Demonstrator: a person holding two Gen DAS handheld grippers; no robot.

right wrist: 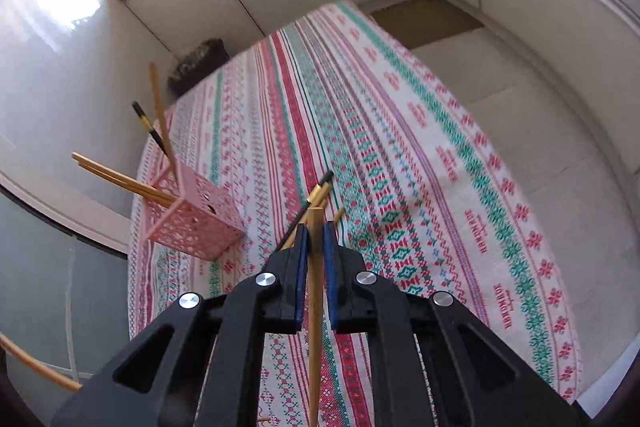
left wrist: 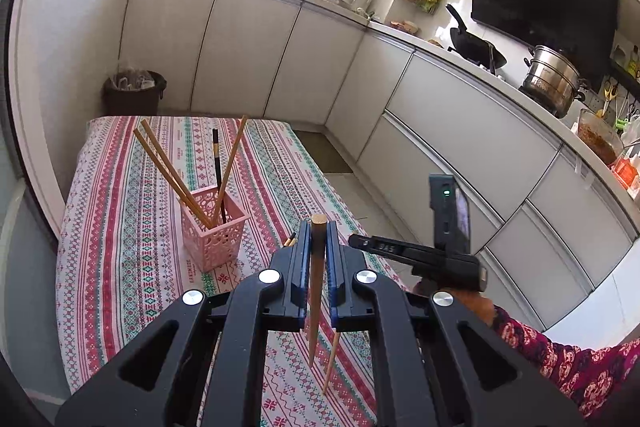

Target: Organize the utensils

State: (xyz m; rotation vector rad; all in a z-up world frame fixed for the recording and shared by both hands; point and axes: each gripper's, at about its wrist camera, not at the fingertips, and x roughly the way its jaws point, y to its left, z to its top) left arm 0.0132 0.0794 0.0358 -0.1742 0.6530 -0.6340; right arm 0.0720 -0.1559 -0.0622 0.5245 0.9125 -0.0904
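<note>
In the left wrist view, the left gripper (left wrist: 318, 239) pinches a brown chopstick (left wrist: 316, 291) upright between its blue pads, near the pink basket (left wrist: 212, 231) on the striped tablecloth (left wrist: 120, 227). The basket holds four chopsticks.

In the right wrist view, the right gripper (right wrist: 315, 239) clamps a bamboo chopstick (right wrist: 315, 307); the basket (right wrist: 192, 223) sits to its left, and loose chopsticks (right wrist: 320, 193) lie just beyond the fingertips.

The counter's cloth (left wrist: 120, 227) is white with lengthwise bands of red, pink and teal cross-stitch motifs (diamonds and flowers among them). The basket (left wrist: 212, 231) at the left is pale pink with a lacy cut-out pattern, holding tan chopsticks (left wrist: 168, 167) and one black chopstick (left wrist: 217, 163) with a gold band. Both grippers are black with blue pads (right wrist: 329, 251).
</note>
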